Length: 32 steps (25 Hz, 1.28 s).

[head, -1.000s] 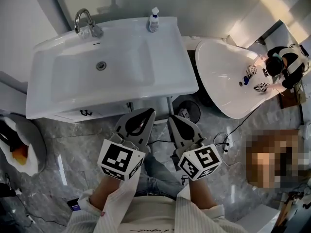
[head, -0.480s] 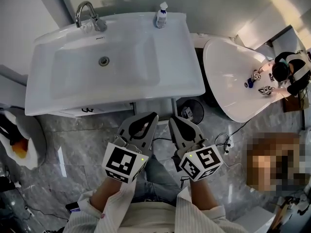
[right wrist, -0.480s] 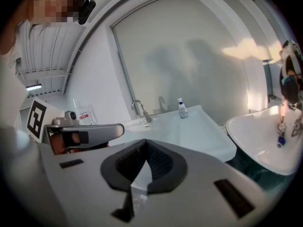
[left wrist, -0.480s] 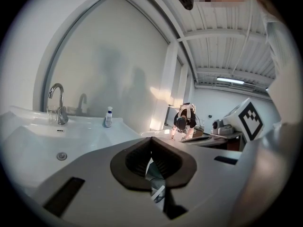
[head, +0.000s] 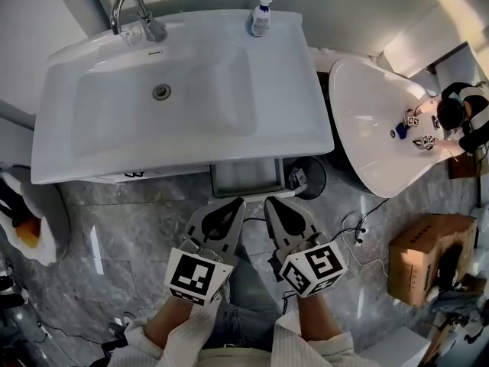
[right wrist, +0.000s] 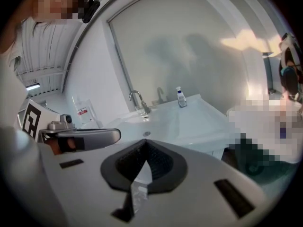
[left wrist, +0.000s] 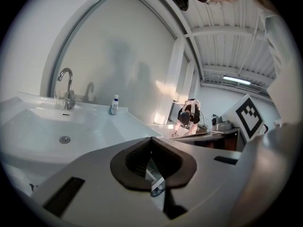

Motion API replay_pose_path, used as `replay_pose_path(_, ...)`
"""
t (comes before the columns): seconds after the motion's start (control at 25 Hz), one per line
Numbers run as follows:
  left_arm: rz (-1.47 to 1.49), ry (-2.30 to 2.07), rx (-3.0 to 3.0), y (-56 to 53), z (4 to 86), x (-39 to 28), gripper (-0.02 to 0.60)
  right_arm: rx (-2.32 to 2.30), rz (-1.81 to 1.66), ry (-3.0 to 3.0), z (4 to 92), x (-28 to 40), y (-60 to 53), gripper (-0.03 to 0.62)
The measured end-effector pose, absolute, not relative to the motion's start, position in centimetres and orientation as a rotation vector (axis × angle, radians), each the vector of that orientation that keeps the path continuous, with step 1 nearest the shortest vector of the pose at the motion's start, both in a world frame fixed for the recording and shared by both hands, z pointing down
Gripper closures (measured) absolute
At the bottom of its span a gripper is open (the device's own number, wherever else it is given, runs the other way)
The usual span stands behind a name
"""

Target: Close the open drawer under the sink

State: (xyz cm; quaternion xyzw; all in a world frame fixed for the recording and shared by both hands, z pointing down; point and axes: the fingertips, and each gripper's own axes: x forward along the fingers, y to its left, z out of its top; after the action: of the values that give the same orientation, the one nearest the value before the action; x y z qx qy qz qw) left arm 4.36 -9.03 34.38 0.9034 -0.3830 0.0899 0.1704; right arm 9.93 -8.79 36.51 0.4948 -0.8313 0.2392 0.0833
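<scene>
The white sink (head: 183,98) fills the top of the head view. Under its front edge a grey drawer (head: 246,177) sticks out, open, with its inside showing. My left gripper (head: 238,202) and right gripper (head: 269,202) hover side by side just in front of the drawer, apart from it, over the marble floor. Both are shut with nothing between the jaws. In the left gripper view the left gripper (left wrist: 151,139) points over the sink (left wrist: 57,126); the drawer is hidden there. The right gripper (right wrist: 144,141) also shows only the sink (right wrist: 180,119).
A faucet (head: 131,12) and a soap bottle (head: 261,14) stand at the sink's back. A white tub (head: 374,128) lies right of the sink, with a person (head: 458,117) beyond it. A black round object (head: 307,179), cables (head: 353,224) and a cardboard box (head: 424,257) are on the floor.
The head view has shifted so the sink sits nearer and the open drawer shows more. Both grippers have kept their side-by-side pose and stayed shut.
</scene>
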Motion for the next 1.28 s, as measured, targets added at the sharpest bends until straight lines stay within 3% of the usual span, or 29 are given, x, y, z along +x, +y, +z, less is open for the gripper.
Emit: replay_pose_path(1.28,0.453,-1.117,2.34,-5.7,56.4,5.0,0.566,1.429,0.888,-2.274,58.3,13.1,-5.9,0.585)
